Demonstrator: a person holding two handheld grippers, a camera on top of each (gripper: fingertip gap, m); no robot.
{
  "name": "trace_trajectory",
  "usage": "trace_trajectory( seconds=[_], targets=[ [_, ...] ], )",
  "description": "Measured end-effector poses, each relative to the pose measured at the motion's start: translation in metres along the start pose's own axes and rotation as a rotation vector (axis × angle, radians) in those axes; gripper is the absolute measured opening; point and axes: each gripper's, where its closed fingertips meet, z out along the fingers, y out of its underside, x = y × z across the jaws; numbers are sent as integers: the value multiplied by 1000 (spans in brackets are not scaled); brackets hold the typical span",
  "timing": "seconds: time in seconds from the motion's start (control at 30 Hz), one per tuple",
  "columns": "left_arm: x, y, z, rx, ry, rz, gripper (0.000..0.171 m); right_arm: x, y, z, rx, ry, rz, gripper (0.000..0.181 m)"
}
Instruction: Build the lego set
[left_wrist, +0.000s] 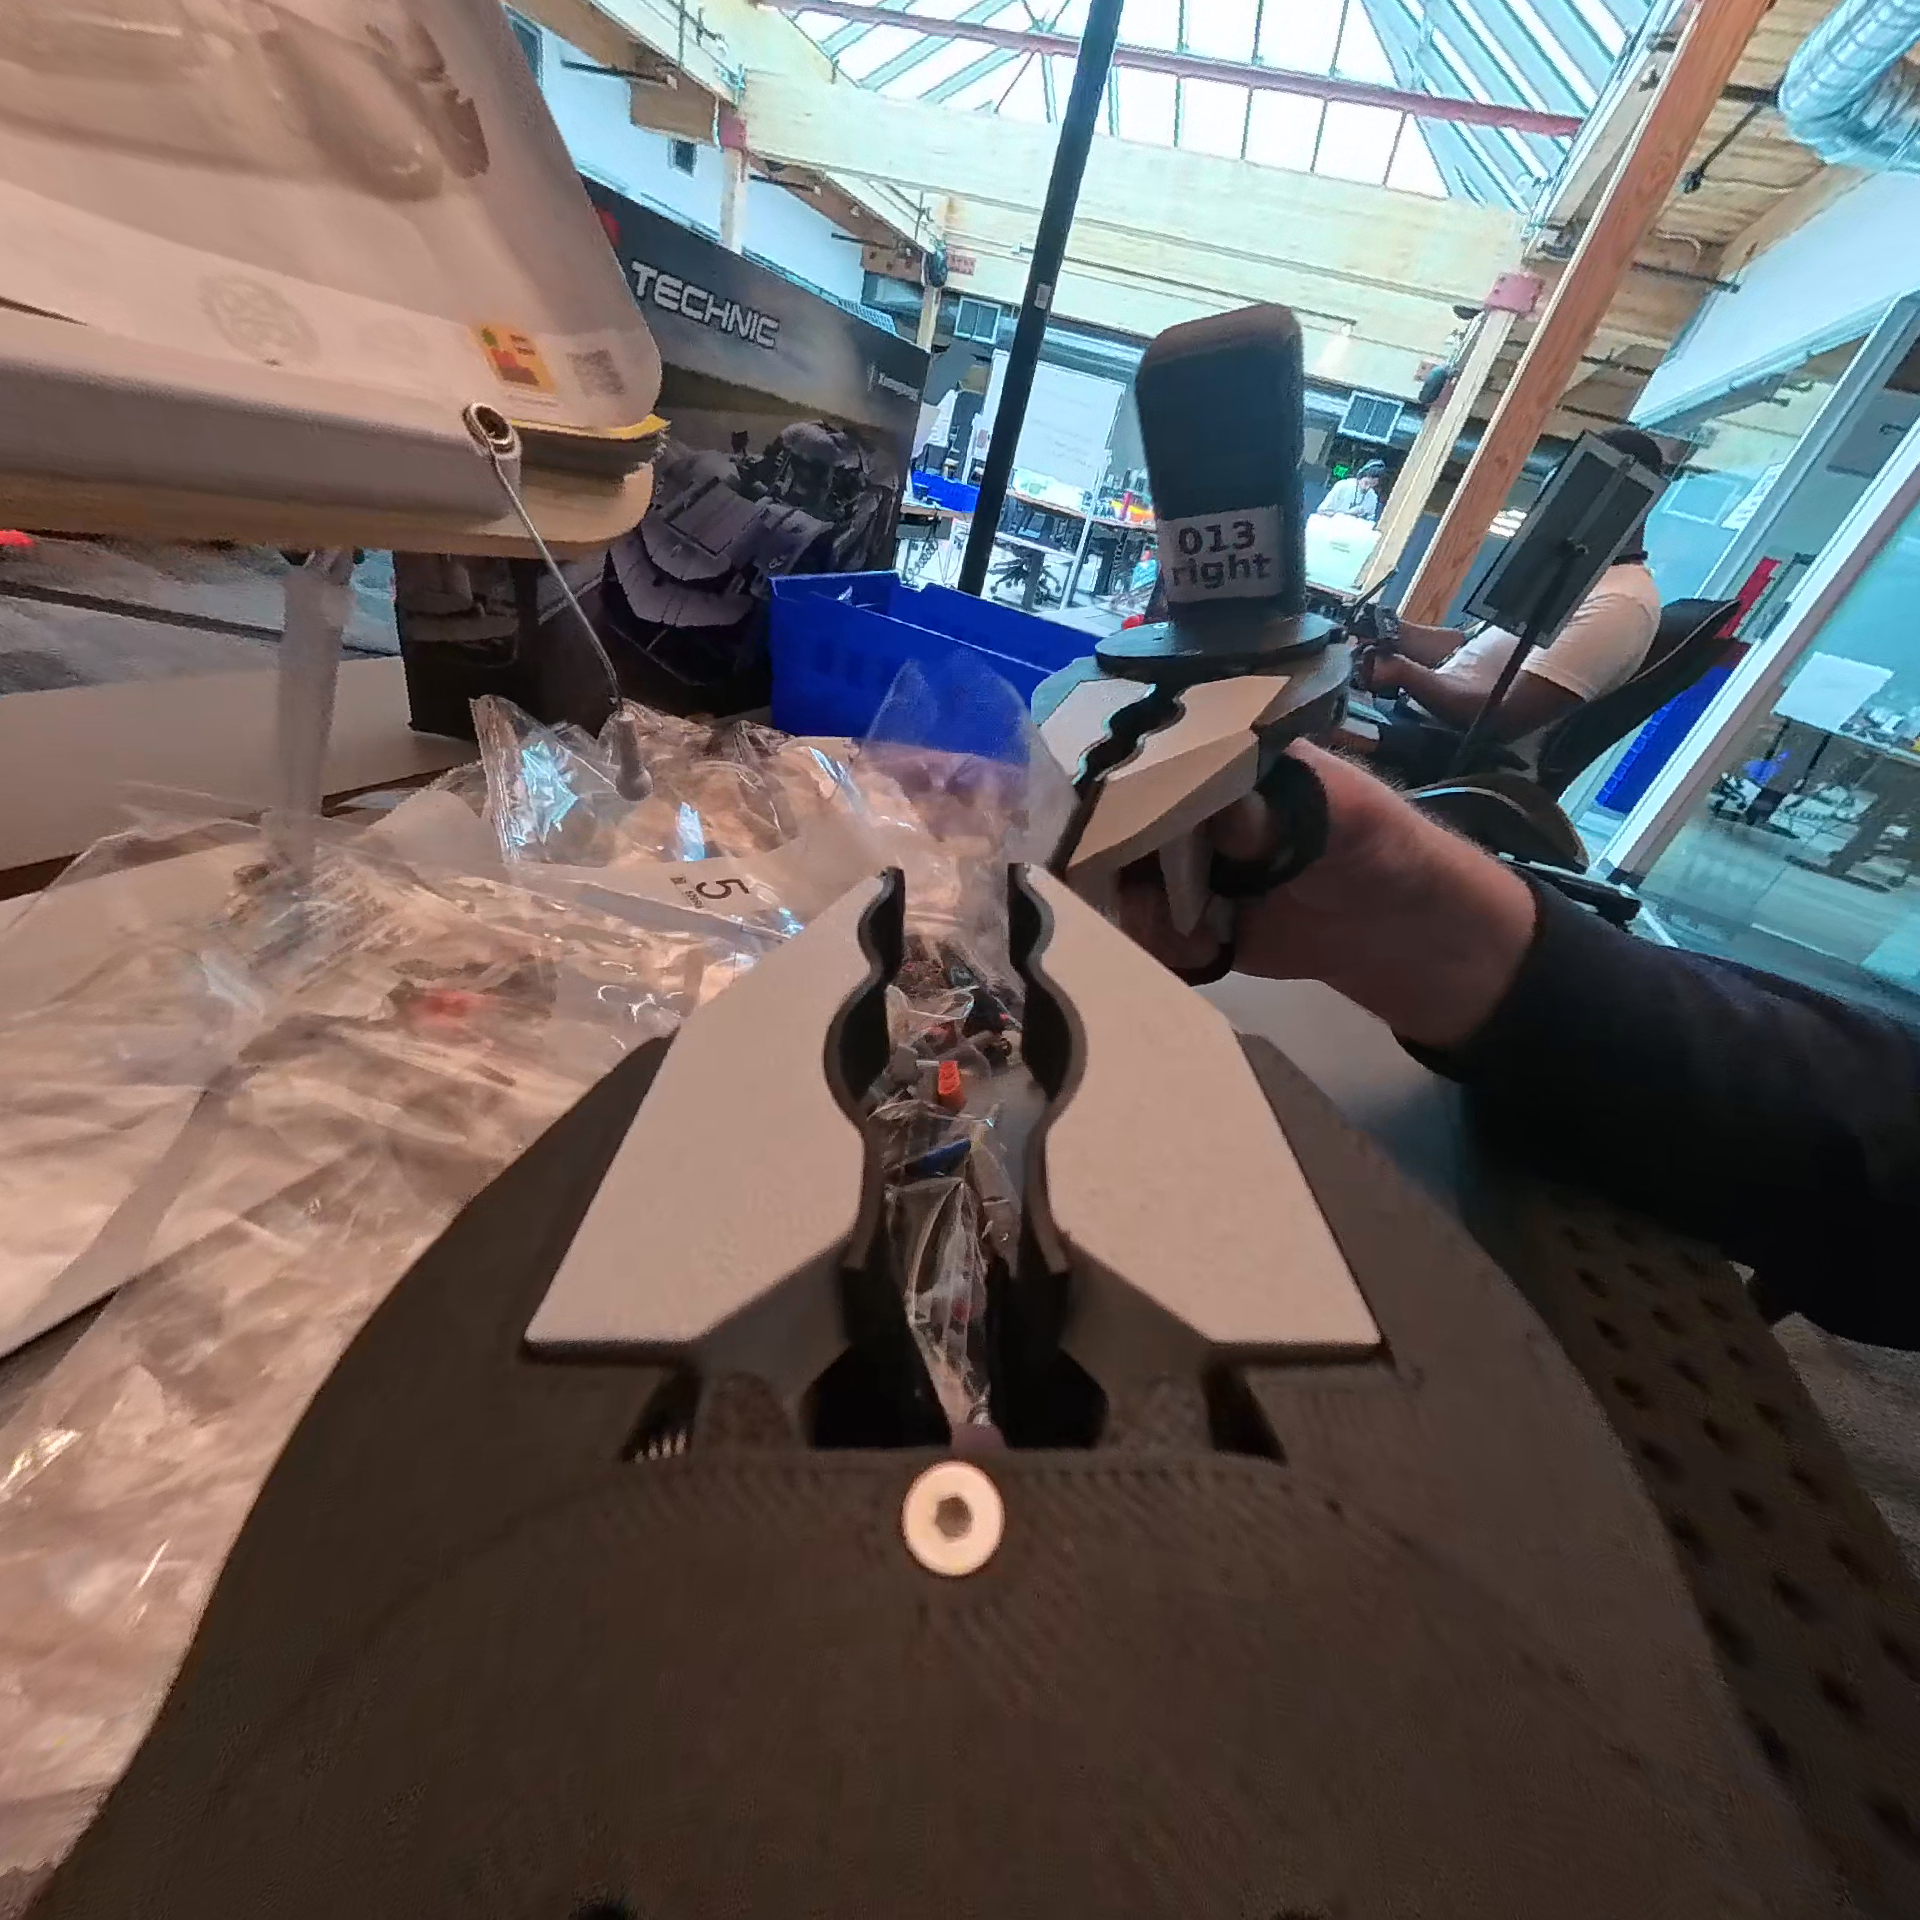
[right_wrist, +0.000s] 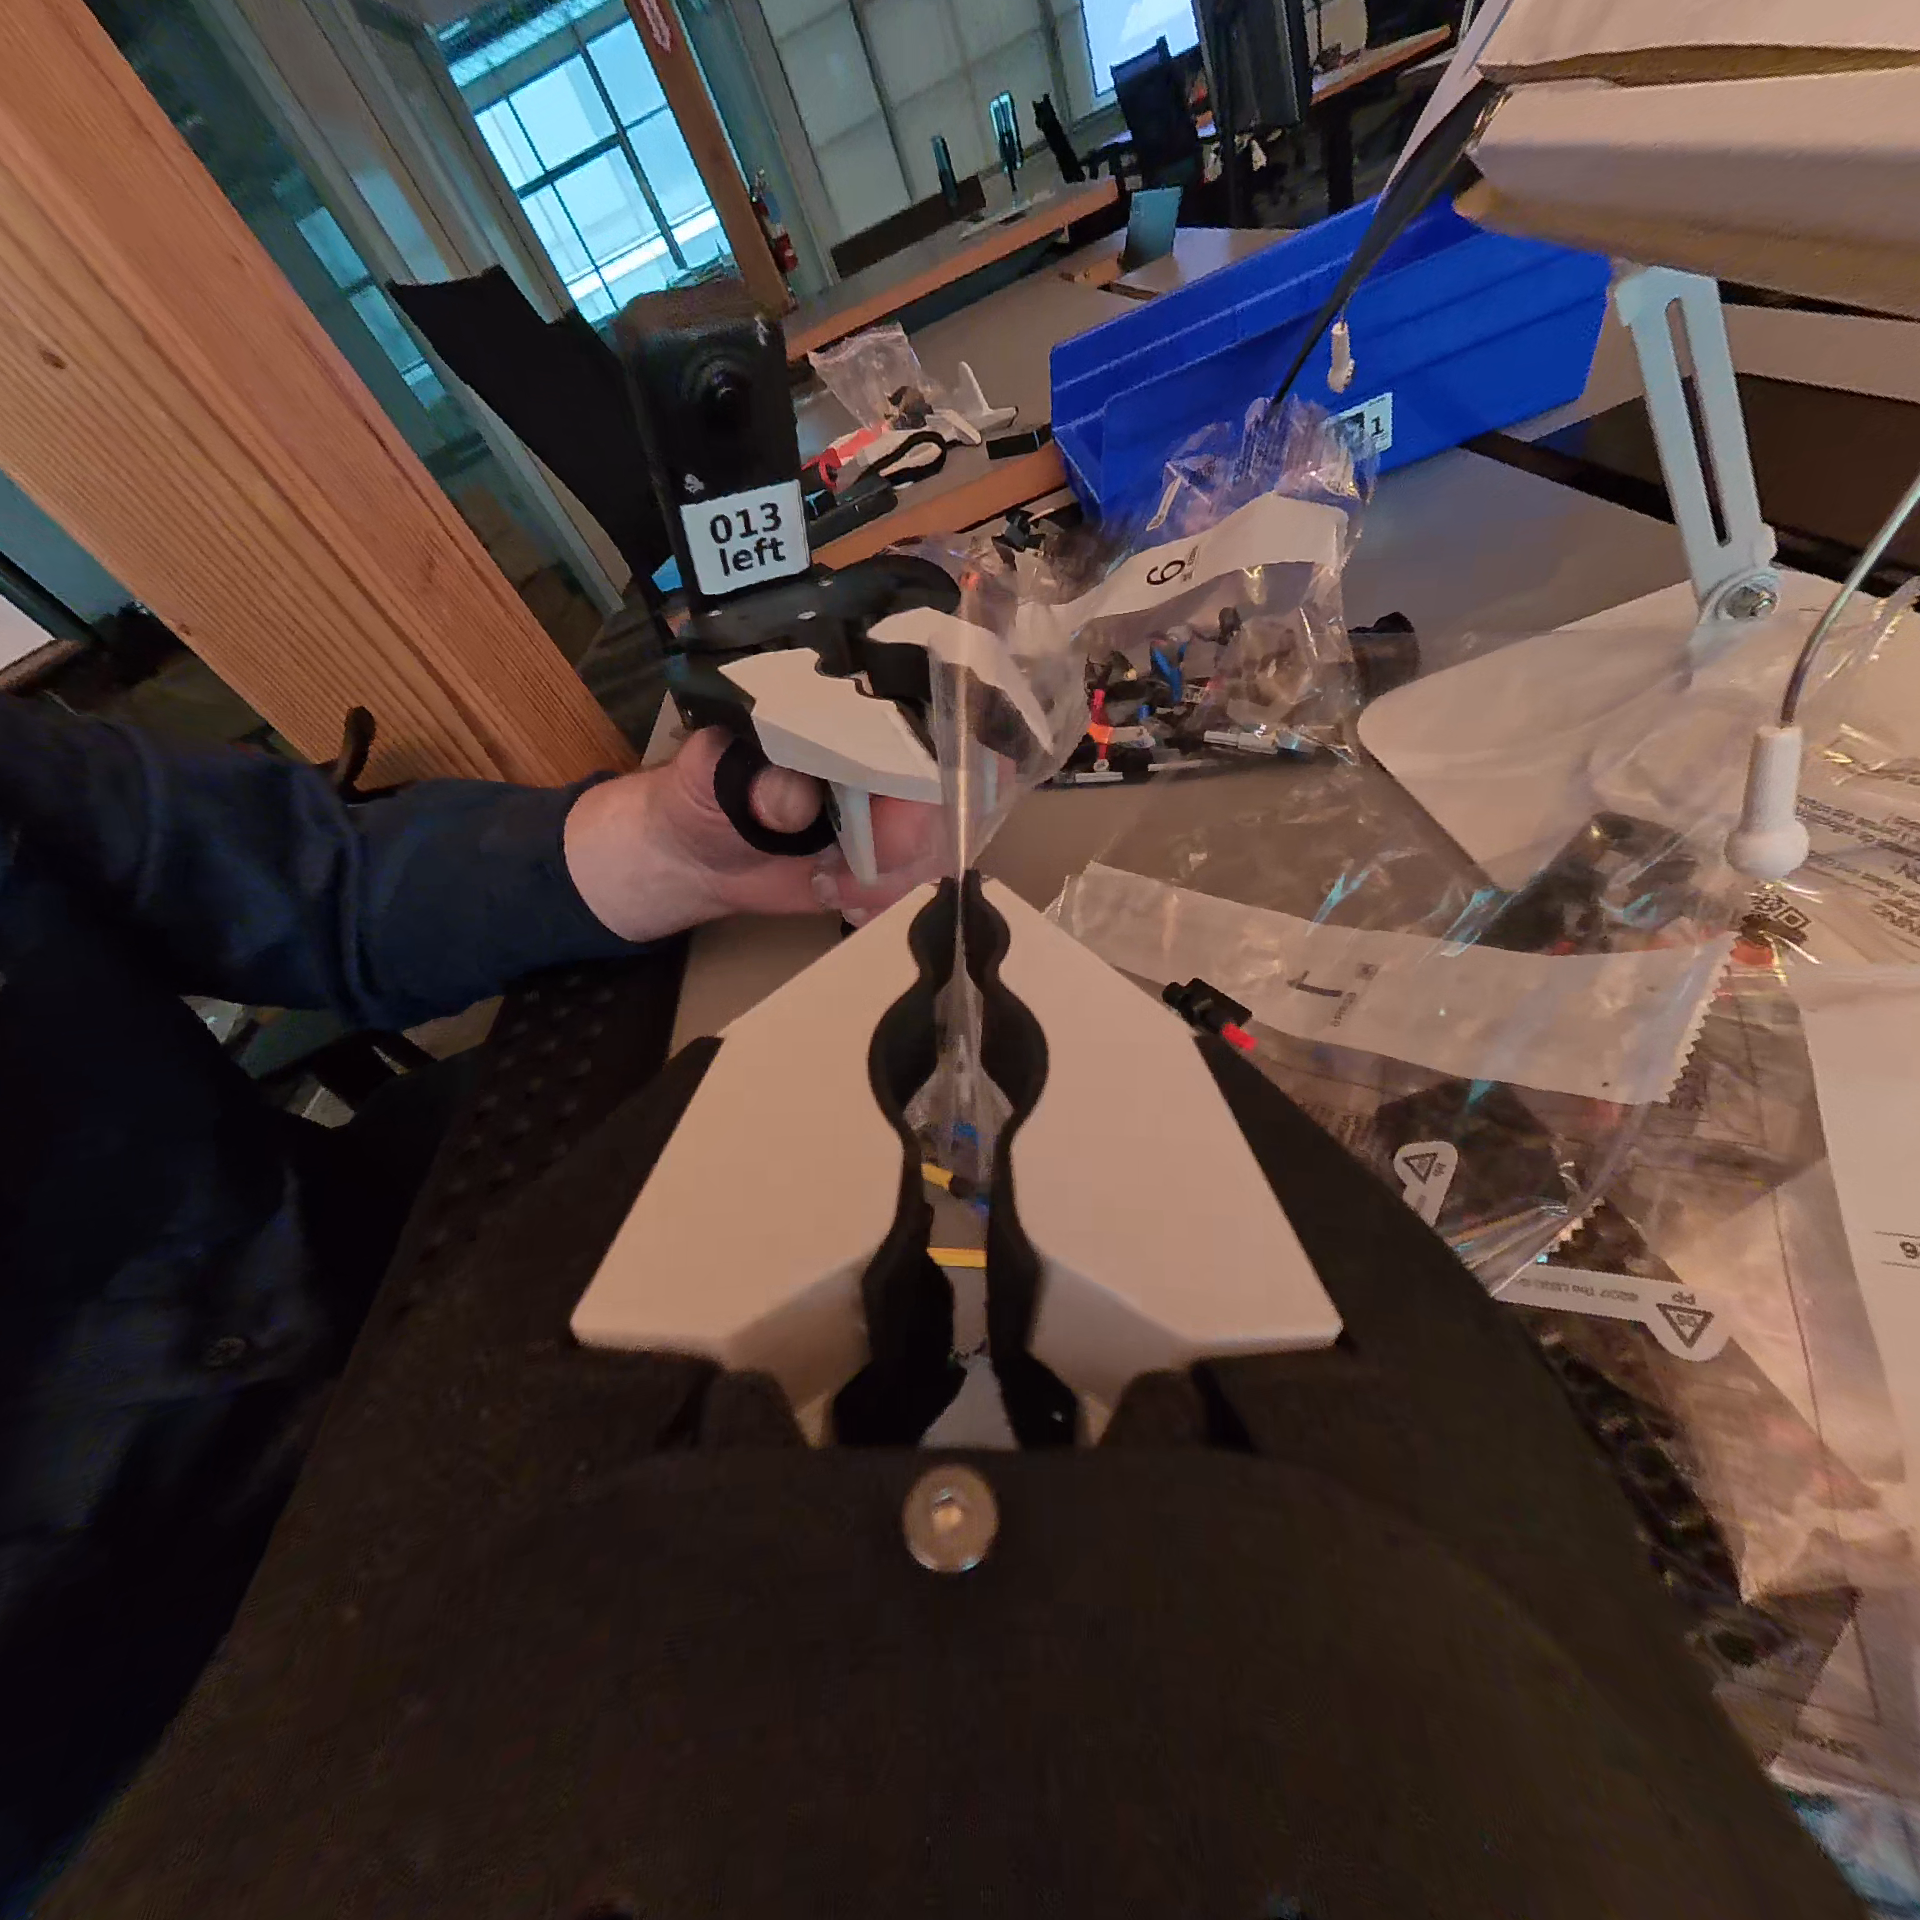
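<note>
Our right gripper (right_wrist: 958, 883) has its fingers pinched together on a thin edge of a clear bag (right_wrist: 961, 1060), the film running up between the tips. Our left gripper (left_wrist: 951, 883) has its fingers a little apart, with the same bag (left_wrist: 940, 1091) lying in the gap; whether the tips actually clamp it we cannot tell. We hold each gripper by its handle in a hand (right_wrist: 696, 842), sleeves dark, and the two grippers face each other just above the table (right_wrist: 1475, 582).

The bag is transparent and crinkled, holding small loose pieces in orange, blue, yellow and dark grey. Beyond it on the table lie more clear bags (right_wrist: 1216, 613) of parts, with white numbered strips. A blue bin (right_wrist: 1299, 343) stands behind those, and a white stand (right_wrist: 1694, 468) rises beside it.
</note>
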Motion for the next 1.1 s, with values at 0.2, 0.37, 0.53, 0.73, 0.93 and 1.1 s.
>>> trace_trajectory(
  seconds=[0.2, 0.37, 0.53, 0.73, 0.93, 1.1],
  targets=[
    [-4, -5, -3, 40, 9, -47, 17, -2, -4, -2, 25, -10, -4, 0],
    [-8, -8, -6, 58, -8, -55, 18, -3, -7, -4, 48, -30, 11, 0],
    [-12, -11, -8, 78, -19, -74, 19, -6, -11, -5, 72, -46, 11, 0],
    [-10, -13, -9, 86, -16, -73, 17, -8, -14, -7, 90, -69, 21, 0],
    [-3, -11, -5, 77, 17, -74, 18, -12, -11, -3, 76, -91, 24, 0],
    [-3, -10, -5, 72, 18, -63, 19, -14, -12, -4, 80, -99, 21, 0]
  ],
)
